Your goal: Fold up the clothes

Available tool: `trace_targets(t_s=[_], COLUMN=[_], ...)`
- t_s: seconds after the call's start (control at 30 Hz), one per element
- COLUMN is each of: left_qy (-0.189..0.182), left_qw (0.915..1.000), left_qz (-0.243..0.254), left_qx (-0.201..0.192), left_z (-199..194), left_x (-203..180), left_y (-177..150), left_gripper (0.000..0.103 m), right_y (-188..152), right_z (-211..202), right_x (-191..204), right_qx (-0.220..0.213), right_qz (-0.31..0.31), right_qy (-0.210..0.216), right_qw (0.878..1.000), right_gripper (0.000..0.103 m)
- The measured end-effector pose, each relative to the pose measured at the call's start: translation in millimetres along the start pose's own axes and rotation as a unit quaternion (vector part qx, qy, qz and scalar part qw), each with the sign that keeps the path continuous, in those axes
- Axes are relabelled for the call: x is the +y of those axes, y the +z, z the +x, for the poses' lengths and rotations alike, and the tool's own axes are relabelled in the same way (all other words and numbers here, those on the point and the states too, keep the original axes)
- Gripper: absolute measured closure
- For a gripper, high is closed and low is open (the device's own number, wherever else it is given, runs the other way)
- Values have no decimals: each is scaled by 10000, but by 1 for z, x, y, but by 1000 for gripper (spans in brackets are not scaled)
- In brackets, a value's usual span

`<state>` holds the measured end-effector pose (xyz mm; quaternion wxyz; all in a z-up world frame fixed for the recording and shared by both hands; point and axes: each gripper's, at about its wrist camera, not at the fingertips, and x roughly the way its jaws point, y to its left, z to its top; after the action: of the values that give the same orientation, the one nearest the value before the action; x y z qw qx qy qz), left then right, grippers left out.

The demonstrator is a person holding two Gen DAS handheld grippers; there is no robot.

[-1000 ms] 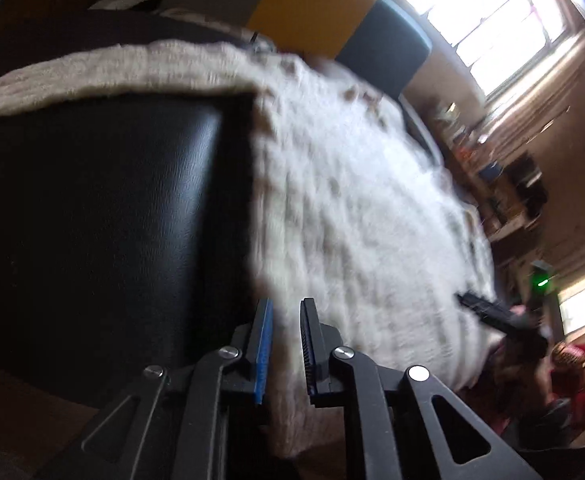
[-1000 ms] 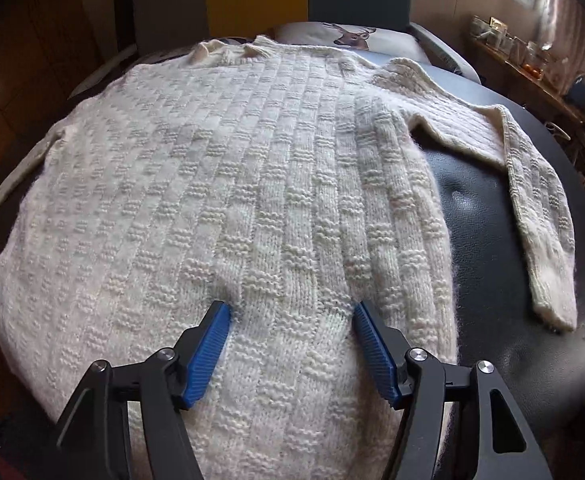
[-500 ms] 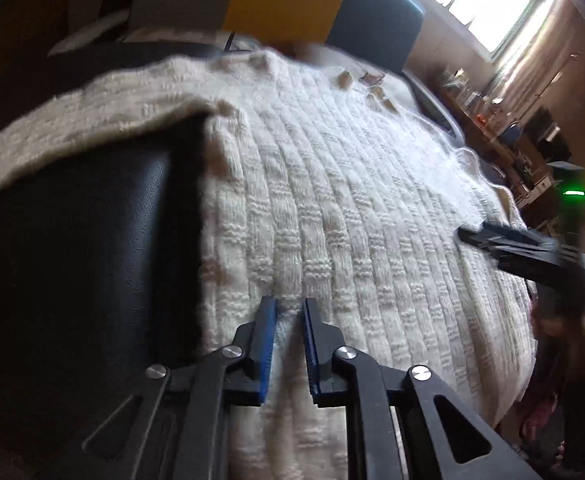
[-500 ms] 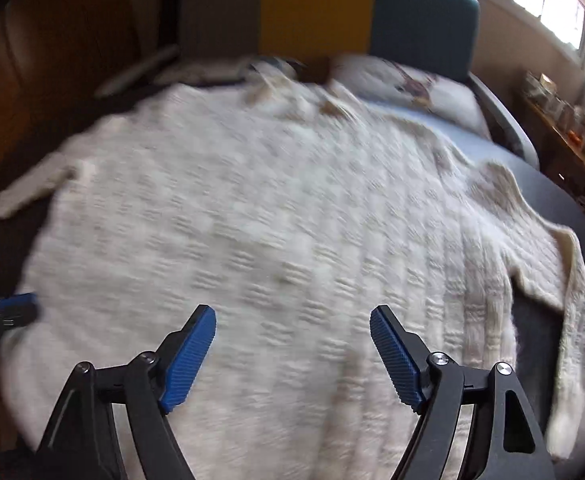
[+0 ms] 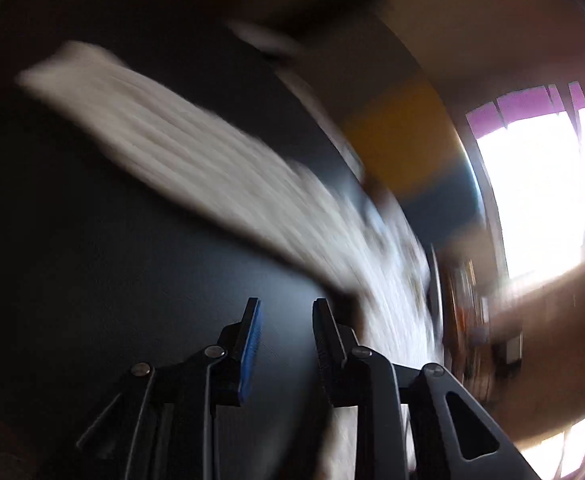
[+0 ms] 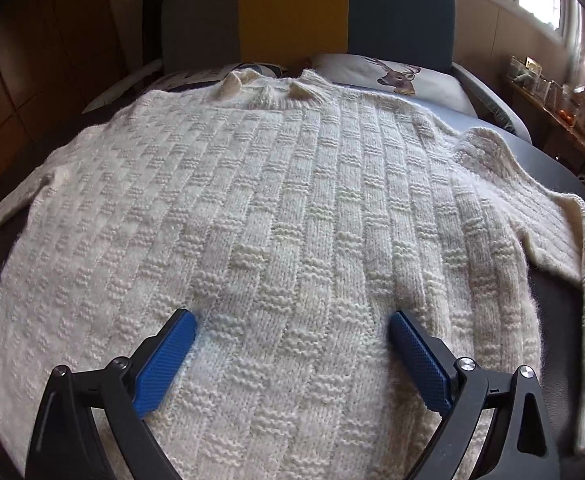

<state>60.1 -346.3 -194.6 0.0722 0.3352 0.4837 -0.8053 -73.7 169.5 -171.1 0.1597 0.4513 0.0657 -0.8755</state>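
Observation:
A cream knitted sweater (image 6: 292, 200) lies flat, neck away from me, on a black padded surface (image 6: 548, 300). Its right sleeve (image 6: 552, 240) is bent back along the body, and its left sleeve (image 6: 4, 216) stretches out to the left. My right gripper (image 6: 292, 320) is wide open low over the lower body of the sweater, holding nothing. The left wrist view is badly blurred. There my left gripper (image 5: 286, 308) has a narrow gap between its fingers with only the black surface (image 5: 92, 260) behind it. The sweater's sleeve (image 5: 180, 152) runs diagonally ahead of it.
A seat back in grey, yellow and teal (image 6: 292, 8) stands behind the sweater, with a deer-print pillow (image 6: 396, 76) at its foot. A shelf with small items (image 6: 552, 92) runs along the right wall under bright windows (image 5: 540, 192).
The left gripper has swung off the sweater body to the left, over the bare black surface near the sleeve, and its fingers have parted slightly. The right gripper stays open and has settled over the lower body.

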Motion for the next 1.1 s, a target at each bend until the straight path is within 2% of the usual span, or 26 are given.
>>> trace_targets(t_s=[0.07, 0.17, 0.3, 0.4, 0.47, 0.6, 0.67, 0.7, 0.73, 0.77, 0.83, 0.9, 0.97, 1.07, 1.1], left_qy=[322, 617, 915, 1158, 1170, 1378, 1372, 1379, 1385, 1541, 1707, 1866, 1959, 2325, 2327], left_qw=[9970, 9887, 9785, 9739, 9760, 9846, 9888, 9901, 9897, 9863, 9828, 9800, 9782, 9701, 9700], left_qz=[-554, -1078, -1498, -1604, -1492, -728, -312, 24, 370, 573, 709, 622, 465, 446, 404], left_qx=[-444, -834, -1082, -1109, -1071, -797, -505, -251, 13, 146, 62, -311, -509, -531, -577], left_z=[-24, -47, -51, -40, -30, -5, 8, 17, 27, 33, 29, 14, 4, 7, 7], left_x=[35, 77, 111, 120, 121, 103, 91, 83, 75, 70, 66, 67, 74, 83, 84], left_y=[32, 70, 105, 119, 127, 143, 143, 142, 140, 137, 134, 133, 133, 128, 127], left_gripper=[73, 70, 67, 66, 63, 61, 62, 67, 91, 93, 94, 95, 95, 95, 95], right_y=[2, 5, 8, 21, 39, 81, 96, 103, 110, 116, 130, 142, 154, 168, 172], right_z=[1, 2, 1, -6, -13, -4, 7, 13, 19, 26, 38, 50, 58, 74, 83], right_x=[0, 0, 3, 12, 27, 78, 100, 111, 121, 131, 152, 170, 180, 192, 195], right_qx=[12, 29, 66, 11, -124, -148, -84, -43, -2, 39, 121, 181, 169, 218, 278], right_qz=[-19, -47, -4, 22, -43, -371, -508, -570, -632, -694, -818, -946, -1086, -1314, -1386], right_qy=[-4, -11, -72, -130, 12, 560, 727, 789, 851, 913, 1037, 1118, 1058, 860, 732], right_qw=[10000, 10000, 10000, 9999, 9999, 9976, 9960, 9952, 9944, 9934, 9912, 9891, 9883, 9873, 9872], right_gripper=[1, 0, 0, 0, 0, 0, 0, 0, 0, 0, 0, 0, 0, 0, 0])
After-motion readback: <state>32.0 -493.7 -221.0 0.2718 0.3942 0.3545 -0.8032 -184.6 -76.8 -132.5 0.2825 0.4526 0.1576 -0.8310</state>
